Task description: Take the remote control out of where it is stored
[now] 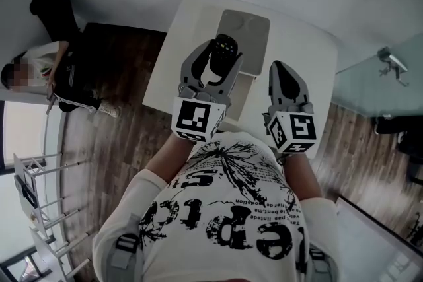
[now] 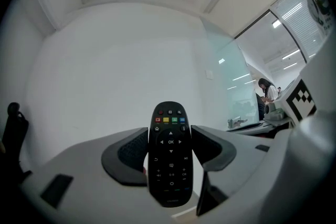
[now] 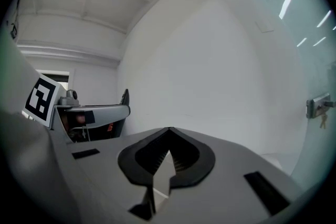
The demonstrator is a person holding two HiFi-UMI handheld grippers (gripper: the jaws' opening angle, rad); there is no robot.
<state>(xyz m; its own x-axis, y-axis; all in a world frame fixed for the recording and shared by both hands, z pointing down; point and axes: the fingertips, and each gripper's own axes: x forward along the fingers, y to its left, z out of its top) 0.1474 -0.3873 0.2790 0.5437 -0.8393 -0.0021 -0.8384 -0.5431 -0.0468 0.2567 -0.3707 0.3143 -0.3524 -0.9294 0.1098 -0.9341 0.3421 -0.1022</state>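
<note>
While the left claw [image 1: 220, 57] [image 2: 169, 136] stands wide, it is not empty: its two dark pads press on the sides of the remote control [image 1: 224, 47] [image 2: 170, 165], which fills the gap between them. The left gripper view shows the remote upright, its button face turned toward the camera, with the row of coloured keys near the top and its lower end down between the claw's grey arms. Behind it is only a plain white wall [image 2: 121, 60], so it hangs free and touches nothing but the pads. From the head view, the remote appears over the near end of a grey tray [image 1: 248, 26] that lies on the white worktop [image 1: 182, 30]; how high above the tray it is cannot be told from there.

The right claw [image 1: 278, 67] [image 3: 169, 130] is closed, its tips meeting in a point with nothing between them. It is held beside the left one, over the near right part of the worktop.

Off to the left, well apart from the worktop, a person [image 1: 46, 66] sits by the wooden floor [image 1: 125, 135]. A door handle [image 3: 317, 106] shows at the right of the right gripper view.
</note>
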